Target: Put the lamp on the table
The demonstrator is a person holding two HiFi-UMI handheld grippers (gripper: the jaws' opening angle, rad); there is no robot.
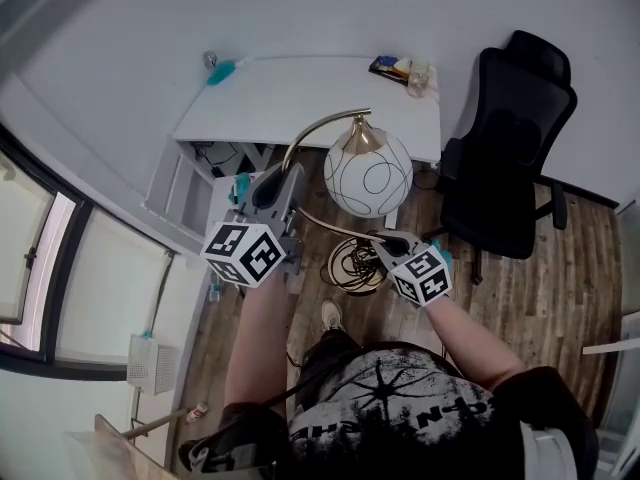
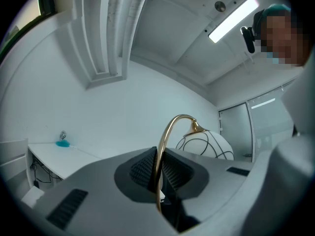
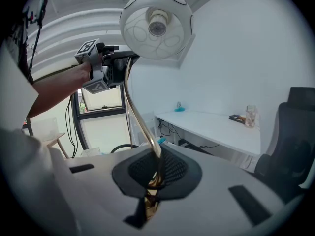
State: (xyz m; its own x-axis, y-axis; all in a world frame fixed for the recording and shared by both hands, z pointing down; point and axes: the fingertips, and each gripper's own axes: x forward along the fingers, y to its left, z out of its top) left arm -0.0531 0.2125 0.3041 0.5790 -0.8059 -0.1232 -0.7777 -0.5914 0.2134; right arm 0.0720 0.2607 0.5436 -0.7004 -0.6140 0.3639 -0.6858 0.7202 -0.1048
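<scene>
The lamp has a white globe shade (image 1: 368, 176) with black loops and a curved gold stem (image 2: 165, 141). I hold it in the air in front of the white table (image 1: 300, 93). My left gripper (image 1: 290, 183) is shut on the stem's upper arc, the stem running between its pads (image 2: 142, 170). My right gripper (image 1: 385, 243) is shut on the lower stem (image 3: 135, 117), close to the base and its coiled cord (image 1: 355, 266). In the right gripper view the shade (image 3: 156, 26) hangs overhead and the left gripper (image 3: 110, 68) grips the stem beside it.
A black office chair (image 1: 505, 168) stands right of the table. A teal object (image 1: 221, 71) lies at the table's left end; a jar and small items (image 1: 405, 70) sit at its right end. Windows line the left wall. The floor is wood planks.
</scene>
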